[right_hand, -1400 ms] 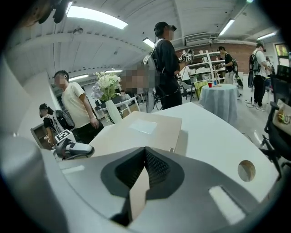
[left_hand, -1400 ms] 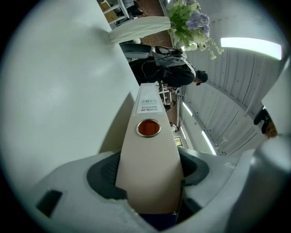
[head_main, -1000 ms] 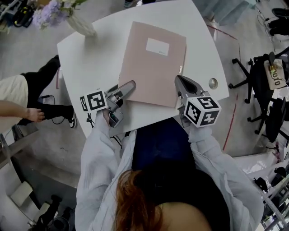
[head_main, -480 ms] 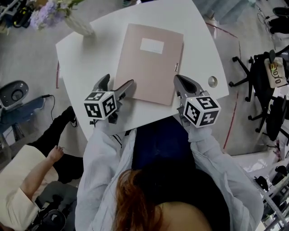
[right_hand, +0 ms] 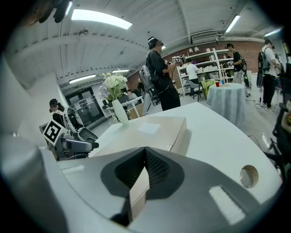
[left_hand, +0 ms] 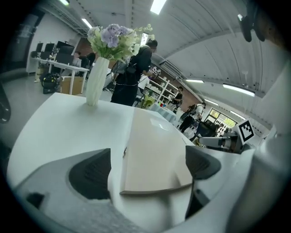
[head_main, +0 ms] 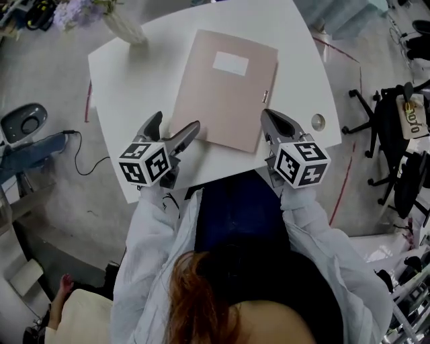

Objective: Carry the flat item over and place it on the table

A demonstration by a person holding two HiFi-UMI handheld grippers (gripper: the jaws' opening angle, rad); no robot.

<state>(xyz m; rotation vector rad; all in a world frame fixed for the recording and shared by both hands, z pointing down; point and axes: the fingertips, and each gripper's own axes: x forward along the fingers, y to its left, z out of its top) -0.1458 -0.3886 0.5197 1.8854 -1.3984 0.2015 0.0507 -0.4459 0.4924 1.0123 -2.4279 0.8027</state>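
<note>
Folder (head_main: 225, 91): lay flat on the white table (head_main: 127, 87), long side running away from the person, near right corner pinched, near left corner between open jaws.
Left gripper (head_main: 175, 126): jaws stood wide apart and had just been opening; near left corner of the folder lay between them, pressed by neither side.
Left pads (left_hand: 91, 175): dark, ribbed, rounded; stood clear of the folder on both sides.
Right gripper (head_main: 270, 122): jaws clamped on the near right corner of the folder, one above and one below its edge.
Right pads (right_hand: 157, 167): dark, cross-hatched; met on the thin edge of the card.
Folder make: dusty pink matt card, rectangular, thin but with a boxy edge; bore a white rectangular label (head_main: 230, 63) and a small metal clasp (head_main: 267, 96) on the right side.
Table make: smooth white top with rounded corners and a round cable hole (head_main: 318, 122) near the right edge.
Vase (head_main: 124, 28): white, tall, tapering; stood at the far left corner, well apart from the folder, with pale purple flowers (head_main: 74, 12) in it.
Gripper shells: pale grey, smooth, curved; right one carried a marker cube (head_main: 301, 164) in black and white.
</note>
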